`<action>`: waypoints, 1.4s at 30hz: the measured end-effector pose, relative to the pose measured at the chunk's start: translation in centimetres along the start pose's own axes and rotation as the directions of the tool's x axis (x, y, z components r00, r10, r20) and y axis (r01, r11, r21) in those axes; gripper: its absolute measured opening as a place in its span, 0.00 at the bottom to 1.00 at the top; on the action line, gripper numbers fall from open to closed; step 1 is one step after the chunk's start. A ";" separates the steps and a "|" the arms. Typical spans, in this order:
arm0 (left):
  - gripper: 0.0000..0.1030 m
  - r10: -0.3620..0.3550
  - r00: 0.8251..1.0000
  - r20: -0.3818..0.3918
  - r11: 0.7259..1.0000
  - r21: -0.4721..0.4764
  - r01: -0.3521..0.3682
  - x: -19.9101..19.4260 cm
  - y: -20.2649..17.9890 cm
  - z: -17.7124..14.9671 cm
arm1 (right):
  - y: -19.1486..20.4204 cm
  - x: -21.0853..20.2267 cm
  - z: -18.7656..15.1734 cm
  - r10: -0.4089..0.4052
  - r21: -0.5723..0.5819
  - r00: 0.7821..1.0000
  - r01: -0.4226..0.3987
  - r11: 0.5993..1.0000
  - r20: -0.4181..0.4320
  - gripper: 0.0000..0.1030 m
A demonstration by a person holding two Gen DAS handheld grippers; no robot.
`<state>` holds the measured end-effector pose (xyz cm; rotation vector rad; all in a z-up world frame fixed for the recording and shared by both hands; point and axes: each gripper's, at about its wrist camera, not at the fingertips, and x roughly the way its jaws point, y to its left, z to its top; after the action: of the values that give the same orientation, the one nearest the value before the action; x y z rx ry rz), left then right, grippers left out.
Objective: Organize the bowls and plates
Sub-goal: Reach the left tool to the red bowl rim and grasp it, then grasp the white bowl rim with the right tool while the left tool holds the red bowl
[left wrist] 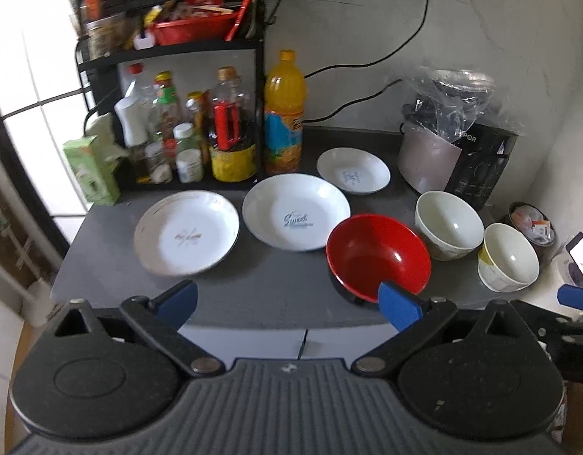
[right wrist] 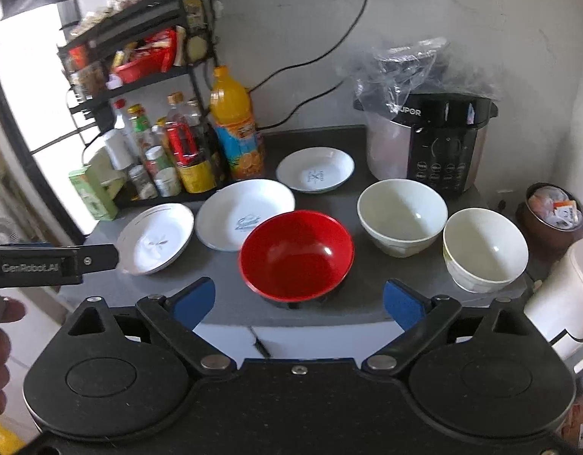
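On the grey counter (left wrist: 253, 288) lie three white plates: one with a faint flower (left wrist: 187, 233), a large one with blue lettering (left wrist: 296, 217), and a small one (left wrist: 353, 170) behind. A red bowl (left wrist: 378, 256) (right wrist: 297, 254) stands near the front edge, with two cream bowls (left wrist: 449, 225) (left wrist: 507, 261) to its right. My left gripper (left wrist: 289, 303) is open above the front edge, holding nothing. My right gripper (right wrist: 299, 303) is open too, its blue pads (right wrist: 399, 305) just short of the red bowl, not touching it.
A black rack (left wrist: 170, 57) of bottles and jars stands at the back left, with an orange juice bottle (left wrist: 284, 113) beside it. A pressure cooker (right wrist: 435, 144) under a plastic bag fills the back right. A small brown pot (right wrist: 553, 220) and a white appliance (right wrist: 564, 303) sit further right.
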<state>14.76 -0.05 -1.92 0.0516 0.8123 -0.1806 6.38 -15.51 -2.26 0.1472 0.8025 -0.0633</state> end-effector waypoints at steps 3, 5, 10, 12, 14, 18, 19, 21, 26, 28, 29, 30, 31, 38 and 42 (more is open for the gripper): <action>0.97 -0.041 0.999 0.001 0.999 0.012 0.041 1.6 1.1 1.5 | 0.7 1.3 0.8 -0.015 0.027 1.000 0.014 1.000 0.004 0.84; 0.97 -0.080 0.997 0.007 0.996 0.029 0.080 2.4 1.6 2.4 | 1.0 2.1 1.3 -0.028 0.047 0.999 0.027 0.999 0.017 0.84; 0.96 -0.116 0.993 0.006 0.989 0.095 0.115 5.0 1.8 4.6 | 1.3 3.9 2.5 -0.066 0.100 0.998 0.064 0.993 0.021 0.79; 0.95 -0.131 0.991 -0.008 0.985 0.111 0.131 6.0 1.7 5.4 | 1.2 4.6 2.8 -0.076 0.127 0.997 0.073 0.989 0.016 0.77; 0.95 -0.147 0.989 -0.015 0.981 0.125 0.147 6.8 1.6 6.0 | 1.0 5.2 3.1 -0.101 0.137 0.995 0.099 0.986 0.009 0.75; 0.92 -0.167 0.985 -0.037 0.974 0.147 0.171 8.5 0.8 6.9 | -0.3 6.5 3.5 -0.123 0.162 0.992 0.122 0.979 -0.003 0.73; 0.90 -0.176 0.983 -0.043 0.972 0.151 0.181 9.0 0.4 7.2 | -0.8 7.0 3.5 -0.129 0.161 0.992 0.129 0.978 -0.008 0.69; 0.85 -0.176 0.983 -0.060 0.969 0.165 0.183 10.2 -0.5 7.5 | -2.0 8.0 3.6 -0.136 0.171 0.990 0.138 0.976 -0.028 0.63; 0.75 -0.175 0.980 -0.094 0.971 0.149 0.187 12.5 -3.1 8.2 | -5.7 10.3 4.0 -0.121 0.199 0.992 0.127 0.972 -0.045 0.55; 0.72 -0.168 0.981 -0.101 0.973 0.142 0.181 13.3 -4.5 8.6 | -7.2 10.9 4.2 -0.120 0.207 0.991 0.130 0.970 -0.060 0.51; 0.72 -0.166 0.981 -0.101 0.974 0.139 0.179 13.6 -5.1 8.8 | -8.1 11.1 4.3 -0.108 0.218 0.992 0.118 0.969 -0.061 0.50; 0.72 -0.175 0.980 -0.090 0.973 0.135 0.186 13.7 -5.8 8.9 | -8.9 11.4 4.2 -0.098 0.226 0.993 0.110 0.968 -0.061 0.50; 0.71 -0.184 0.980 -0.077 0.972 0.135 0.193 13.9 -6.6 9.1 | -9.5 11.7 4.2 -0.100 0.228 0.993 0.112 0.967 -0.065 0.48; 0.61 -0.181 0.975 -0.127 0.971 0.134 0.198 16.8 -11.1 9.3 | -13.7 13.6 4.3 -0.102 0.257 0.992 0.117 0.959 -0.070 0.42; 0.54 -0.190 0.972 -0.140 0.970 0.129 0.208 18.4 -12.9 9.5 | -15.5 14.9 4.1 -0.084 0.262 0.993 0.102 0.960 -0.079 0.36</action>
<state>31.62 -16.45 -8.50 0.1182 0.9308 -0.4294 17.90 -31.48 -11.83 0.3670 0.8657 -0.2565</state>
